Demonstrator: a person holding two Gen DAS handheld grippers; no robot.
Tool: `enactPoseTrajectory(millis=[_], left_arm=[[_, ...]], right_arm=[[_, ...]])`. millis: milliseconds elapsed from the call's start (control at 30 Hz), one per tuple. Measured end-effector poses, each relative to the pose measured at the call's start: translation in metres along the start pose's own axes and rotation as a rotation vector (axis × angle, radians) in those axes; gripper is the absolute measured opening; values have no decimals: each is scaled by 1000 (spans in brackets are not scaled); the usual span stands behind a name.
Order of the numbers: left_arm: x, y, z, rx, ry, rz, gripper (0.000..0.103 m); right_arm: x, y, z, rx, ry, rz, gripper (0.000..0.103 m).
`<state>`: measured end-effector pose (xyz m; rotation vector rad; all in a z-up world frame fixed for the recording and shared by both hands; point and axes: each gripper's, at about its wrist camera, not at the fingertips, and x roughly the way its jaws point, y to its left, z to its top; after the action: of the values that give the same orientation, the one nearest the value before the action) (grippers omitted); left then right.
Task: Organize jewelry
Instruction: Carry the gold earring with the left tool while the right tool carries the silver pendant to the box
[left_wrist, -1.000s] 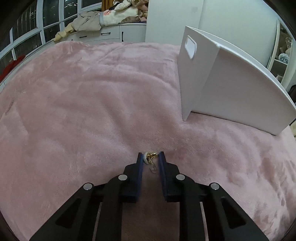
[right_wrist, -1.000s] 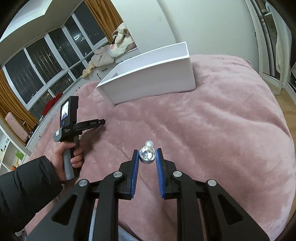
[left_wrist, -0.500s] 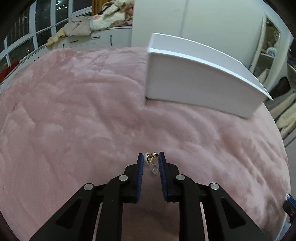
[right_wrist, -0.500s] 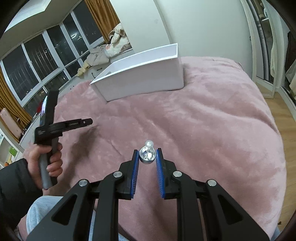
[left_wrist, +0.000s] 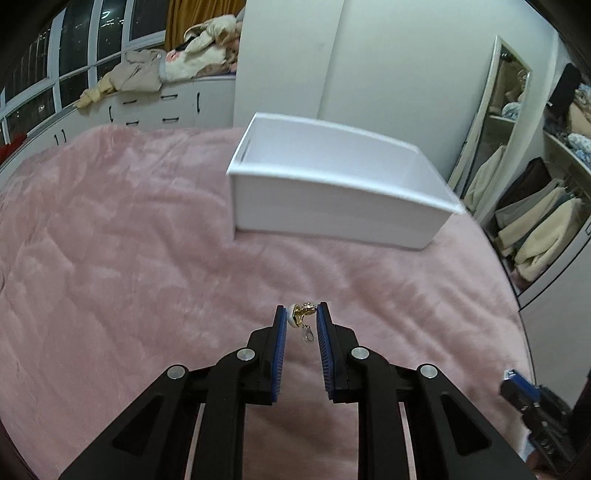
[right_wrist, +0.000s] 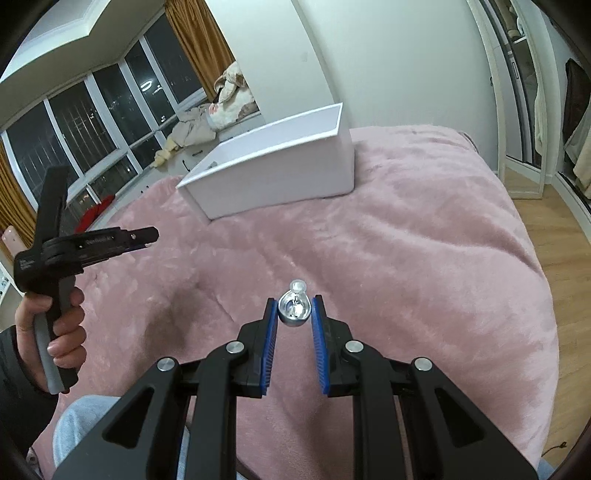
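Note:
My left gripper (left_wrist: 302, 314) is shut on a small gold and white earring (left_wrist: 300, 314) with a clear dangling clasp, held above the pink blanket (left_wrist: 129, 258). An open white box (left_wrist: 332, 199) stands ahead on the blanket, tilted in view. My right gripper (right_wrist: 294, 308) is shut on a silver earring (right_wrist: 294, 311) with a pearl-like bead at its tip. The white box (right_wrist: 280, 177) lies ahead and left of it. The left gripper (right_wrist: 146, 236) also shows at the left in the right wrist view, in a hand.
The pink blanket covers a bed. White drawers with piled clothes (left_wrist: 166, 70) run along the window at the back. A mirror and open wardrobe (left_wrist: 535, 206) stand at the right. Wood floor (right_wrist: 569, 236) lies beyond the bed's right edge.
My left gripper has swung right and risen with its earring, so the box now sits ahead and its inside shows. The right gripper has barely moved and still holds the silver earring.

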<state>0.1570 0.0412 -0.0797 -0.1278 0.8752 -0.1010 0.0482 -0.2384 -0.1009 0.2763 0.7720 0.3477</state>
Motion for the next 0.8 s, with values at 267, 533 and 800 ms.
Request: enactPoseTrajectory(millis=[267, 533, 800], left_arm=[[-43, -18, 22, 12, -76, -10, 22], [-54, -21, 58, 7, -118, -21, 22], [-33, -33, 97, 48, -123, 5, 22]], right_arm=[[-29, 8, 33, 4, -60, 31, 19], [-38, 10, 75, -54, -88, -3, 19], [-10, 2, 129, -55, -109, 1, 19]])
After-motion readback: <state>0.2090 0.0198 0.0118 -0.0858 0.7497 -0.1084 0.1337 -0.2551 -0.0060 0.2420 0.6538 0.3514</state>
